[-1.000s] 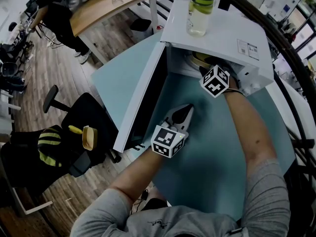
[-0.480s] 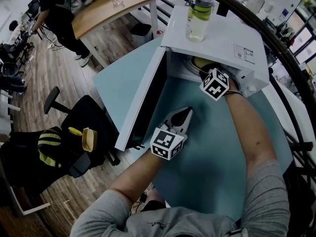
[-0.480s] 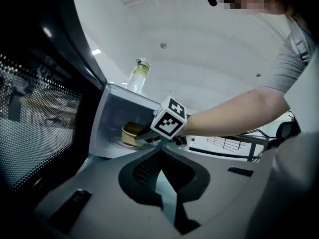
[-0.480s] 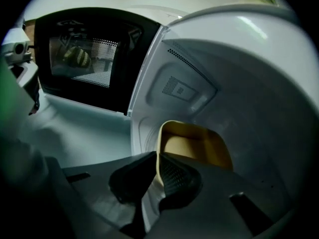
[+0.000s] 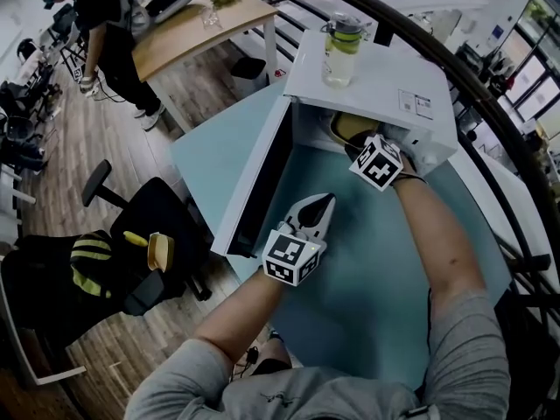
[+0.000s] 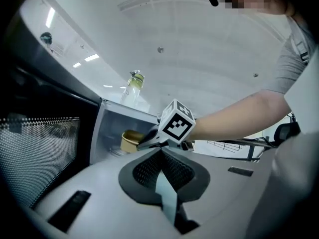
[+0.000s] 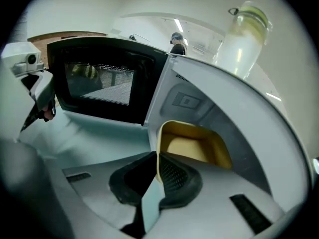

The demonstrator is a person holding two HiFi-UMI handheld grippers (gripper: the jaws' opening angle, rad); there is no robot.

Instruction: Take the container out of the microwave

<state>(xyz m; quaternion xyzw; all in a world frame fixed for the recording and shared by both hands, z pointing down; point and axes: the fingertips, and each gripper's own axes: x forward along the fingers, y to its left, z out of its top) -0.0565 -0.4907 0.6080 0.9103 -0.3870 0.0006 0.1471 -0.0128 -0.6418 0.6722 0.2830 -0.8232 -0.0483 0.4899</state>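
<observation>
The white microwave (image 5: 376, 81) stands open on the teal table (image 5: 376, 269), its door (image 5: 258, 178) swung out to the left. A yellow container (image 7: 197, 146) sits at the mouth of the cavity and also shows in the head view (image 5: 346, 128). My right gripper (image 7: 157, 158) is shut on the container's near rim, pointing down into the opening (image 5: 357, 140). My left gripper (image 5: 325, 202) hovers above the table in front of the door, its jaws together with nothing between them. In the left gripper view the container (image 6: 130, 140) shows beyond the right gripper (image 6: 143, 144).
A bottle of yellowish liquid (image 5: 341, 46) stands on top of the microwave. Left of the table are a black office chair (image 5: 144, 221) with yellow items, a wooden desk (image 5: 197, 11) and a person (image 5: 105, 29). A dark railing (image 5: 503, 147) curves along the right.
The right gripper and the yellow container have come a little outward toward the microwave's mouth, so more of the container shows. The left gripper has risen slightly.
</observation>
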